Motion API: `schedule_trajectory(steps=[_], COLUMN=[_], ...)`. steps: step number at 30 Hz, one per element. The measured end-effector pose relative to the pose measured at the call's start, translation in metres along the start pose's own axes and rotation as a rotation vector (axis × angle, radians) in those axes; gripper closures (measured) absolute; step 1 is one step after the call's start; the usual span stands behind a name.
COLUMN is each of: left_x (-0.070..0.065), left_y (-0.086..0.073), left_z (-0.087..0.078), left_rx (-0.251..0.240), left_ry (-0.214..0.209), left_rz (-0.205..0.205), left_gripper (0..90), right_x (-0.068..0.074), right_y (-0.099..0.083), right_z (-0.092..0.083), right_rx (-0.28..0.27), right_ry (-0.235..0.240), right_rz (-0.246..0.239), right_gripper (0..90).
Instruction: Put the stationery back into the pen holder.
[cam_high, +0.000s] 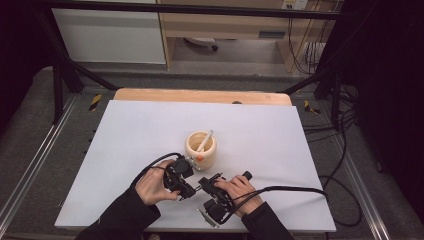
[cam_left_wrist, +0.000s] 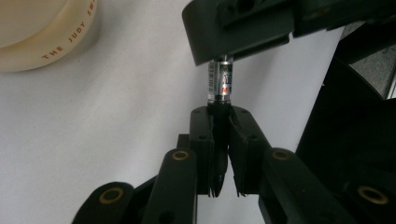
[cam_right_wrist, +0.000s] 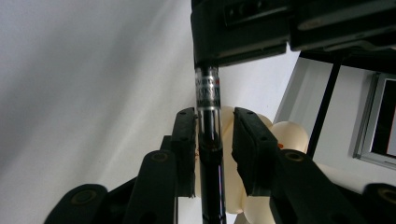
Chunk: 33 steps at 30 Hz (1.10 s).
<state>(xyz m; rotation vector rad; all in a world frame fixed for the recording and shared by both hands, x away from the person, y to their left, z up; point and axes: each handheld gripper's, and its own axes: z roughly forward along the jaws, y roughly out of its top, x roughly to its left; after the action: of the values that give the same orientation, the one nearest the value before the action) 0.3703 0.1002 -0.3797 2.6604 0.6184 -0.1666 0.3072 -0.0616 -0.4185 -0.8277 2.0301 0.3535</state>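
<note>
You are holding a pen (cam_left_wrist: 219, 84) between your two grippers, low in the middle of the high view, just in front of the cup (cam_high: 200, 149). The pen has a dark barrel and a silvery band with small print and a red mark on it.

In the left gripper view, your left gripper (cam_left_wrist: 220, 112) is clamped on one end of the pen: the pads press on the dark barrel from both sides, and the silvery band sticks up out of the tips toward the other gripper's body at the top of the frame.

In the right gripper view, the pen runs upright through the middle of the frame between the jaws of your right gripper (cam_right_wrist: 212, 122). The left pad lies against the barrel; the right pad stands a little off it, with a pale gap showing, so that grip is not made.

The cup is cream, with orange lettering on its rim in the upper left of the left gripper view, and a white stick (cam_high: 205, 141) leans inside it. The left gripper's tips are just beside the cup. The white table (cam_high: 280, 135) lies open to the left, right and far side of the cup; your hands sit near the bottom edge.
</note>
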Motion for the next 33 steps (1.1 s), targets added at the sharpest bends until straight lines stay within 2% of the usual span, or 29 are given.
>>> schedule_trajectory(steps=[13,16,20,22,25,27,29,31,33], left_x=[0.000,0.000,0.001,0.002,0.004,0.005,0.007,0.010,0.013], left_y=[0.000,-0.002,-0.006,-0.009,-0.013,-0.017,-0.023,-0.029,-0.035], left_z=[0.000,0.000,-0.001,-0.002,-0.006,-0.008,-0.012,-0.015,-0.019], left_rx=[-0.007,-0.032,-0.074,-0.094,-0.128,-0.156,-0.171,-0.206,-0.228], left_ry=[0.006,0.006,0.007,0.015,0.027,0.035,0.054,0.071,0.096], left_rz=[-0.004,0.017,0.067,0.079,0.107,0.140,0.149,0.172,0.171], left_gripper=[79.9,79.7,79.3,78.3,71.2,62.3,58.5,51.9,47.4], right_x=[0.000,-0.001,-0.003,-0.004,-0.005,-0.007,-0.009,-0.010,-0.012], right_y=[0.004,0.004,0.003,0.003,0.001,-0.001,-0.005,-0.010,-0.016], right_z=[0.003,0.002,0.001,0.000,0.000,0.000,-0.001,-0.002,-0.003], right_rx=[-0.003,0.001,0.003,0.008,0.011,0.018,0.026,0.038,0.050], right_ry=[0.032,0.033,0.032,0.035,0.037,0.037,0.037,0.037,0.036], right_rz=[-0.003,-0.005,0.015,0.033,0.054,0.063,0.078,0.107,0.140], right_gripper=[79.6,79.9,80.1,80.1,80.1,80.1,80.2,80.1,80.1])
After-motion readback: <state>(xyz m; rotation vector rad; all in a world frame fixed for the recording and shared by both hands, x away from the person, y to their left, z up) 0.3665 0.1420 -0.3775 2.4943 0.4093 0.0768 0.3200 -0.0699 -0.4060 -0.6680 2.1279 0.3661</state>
